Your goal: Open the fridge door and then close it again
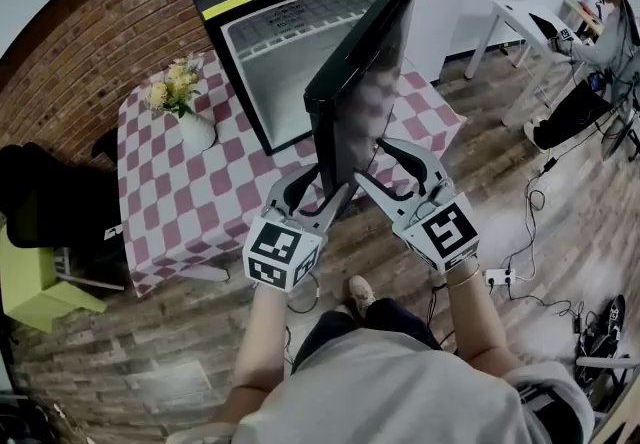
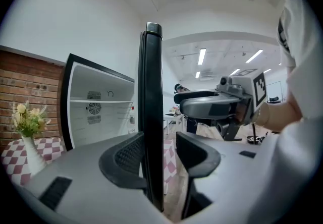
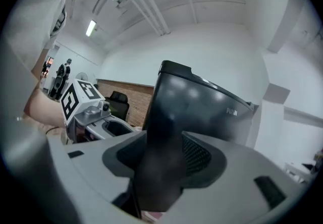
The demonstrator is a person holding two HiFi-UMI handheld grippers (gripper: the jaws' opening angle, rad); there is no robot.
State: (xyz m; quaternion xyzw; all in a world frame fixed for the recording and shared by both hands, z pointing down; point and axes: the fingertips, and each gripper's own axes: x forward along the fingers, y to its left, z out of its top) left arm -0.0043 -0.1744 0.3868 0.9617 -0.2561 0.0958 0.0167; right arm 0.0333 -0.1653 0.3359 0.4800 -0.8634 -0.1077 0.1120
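Note:
A black fridge (image 1: 290, 42) stands on a checked table with its white inside showing. Its dark door (image 1: 360, 82) is swung out toward me. Both grippers sit at the door's free edge. The left gripper (image 1: 318, 190) straddles that edge. In the left gripper view the door (image 2: 151, 117) lies against the left pad, with a gap to the right pad of my left gripper (image 2: 159, 155). The right gripper (image 1: 372, 162) also has the door edge (image 3: 202, 112) between its wide-spread jaws (image 3: 161, 160). There the blurred edge hides the left pad.
A white vase of yellow flowers (image 1: 185, 102) stands on the pink-checked tablecloth (image 1: 190, 202) left of the fridge. A black chair (image 1: 50, 202) and a green seat (image 1: 30, 282) are at the left. A white desk (image 1: 520, 22) and floor cables (image 1: 530, 262) are at the right.

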